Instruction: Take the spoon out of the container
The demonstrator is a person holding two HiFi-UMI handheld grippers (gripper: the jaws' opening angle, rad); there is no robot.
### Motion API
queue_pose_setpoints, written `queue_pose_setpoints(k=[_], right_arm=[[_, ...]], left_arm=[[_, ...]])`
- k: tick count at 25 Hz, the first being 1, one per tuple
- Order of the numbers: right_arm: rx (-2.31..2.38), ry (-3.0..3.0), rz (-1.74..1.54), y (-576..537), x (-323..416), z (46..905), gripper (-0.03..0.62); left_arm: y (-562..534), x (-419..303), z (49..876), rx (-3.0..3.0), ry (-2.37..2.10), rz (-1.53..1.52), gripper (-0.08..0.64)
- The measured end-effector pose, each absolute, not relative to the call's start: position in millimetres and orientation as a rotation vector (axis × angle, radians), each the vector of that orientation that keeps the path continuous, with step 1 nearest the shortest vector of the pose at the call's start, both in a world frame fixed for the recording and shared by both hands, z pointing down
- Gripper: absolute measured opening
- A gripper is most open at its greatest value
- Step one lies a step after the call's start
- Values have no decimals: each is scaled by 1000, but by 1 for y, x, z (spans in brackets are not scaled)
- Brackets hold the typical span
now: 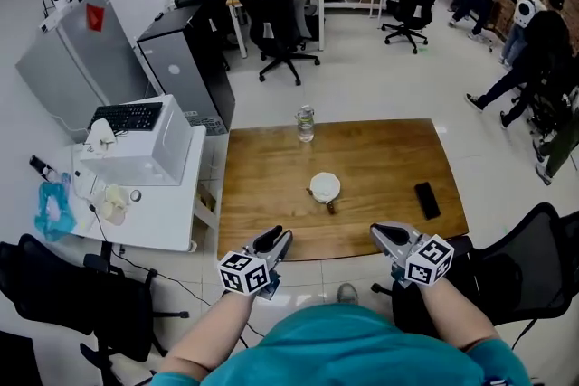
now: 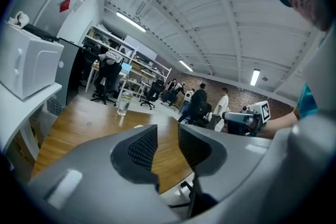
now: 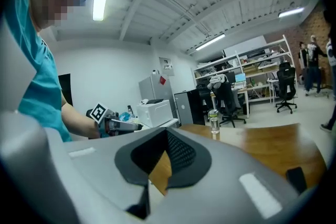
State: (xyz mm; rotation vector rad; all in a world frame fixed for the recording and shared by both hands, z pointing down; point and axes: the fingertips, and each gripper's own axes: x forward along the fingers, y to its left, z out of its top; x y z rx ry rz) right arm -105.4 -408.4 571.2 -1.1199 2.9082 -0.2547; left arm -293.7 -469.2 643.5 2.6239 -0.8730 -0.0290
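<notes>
A small white round container [image 1: 325, 186] sits near the middle of the wooden table [image 1: 271, 194]. The brown handle of a spoon [image 1: 330, 206] sticks out over its near rim. Both grippers hover at the table's near edge, well short of the container. My left gripper [image 1: 277, 236] is to the container's lower left. Its jaws stand apart and only bare wood shows between its pads [image 2: 143, 147]. My right gripper [image 1: 378, 230] is to the lower right, tips together, holding nothing. The container is not clear in either gripper view.
A glass jar [image 1: 306, 123] stands at the table's far edge. A black phone [image 1: 427, 200] lies at the right. A white side table with a printer [image 1: 145, 145] stands to the left. Black office chairs flank me, and people move about at the far right.
</notes>
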Motion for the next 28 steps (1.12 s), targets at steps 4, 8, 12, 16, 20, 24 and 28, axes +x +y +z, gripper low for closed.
queue_pose_setpoints(k=[4,8,12,16,20,24,28], right_arm=[[-1045,2911,-282,-468,-82,586,2],[-928,2957,-333,-520,-45,611,2],[-843,3028,-360,-569,-17,648,2],[-823,3033,-418,-607,-10,653,2],[-852,3013,-473,-628,-10,664,2],[-918,3008,-492,-636,-23,671,2],[-986,3009,-523,-642,-42,681,2]], left_arm=[[-550,-268,697,2437,-920,93,133],[-614,-226,760,2238,-975,189,149],[-669,-194,811,2119,-991,235,212],[-703,-183,823,2069,-978,295,215],[-720,-182,846,2015,-987,391,195],[-724,-189,861,1987,-956,451,140],[-729,-188,862,2015,-859,440,138]])
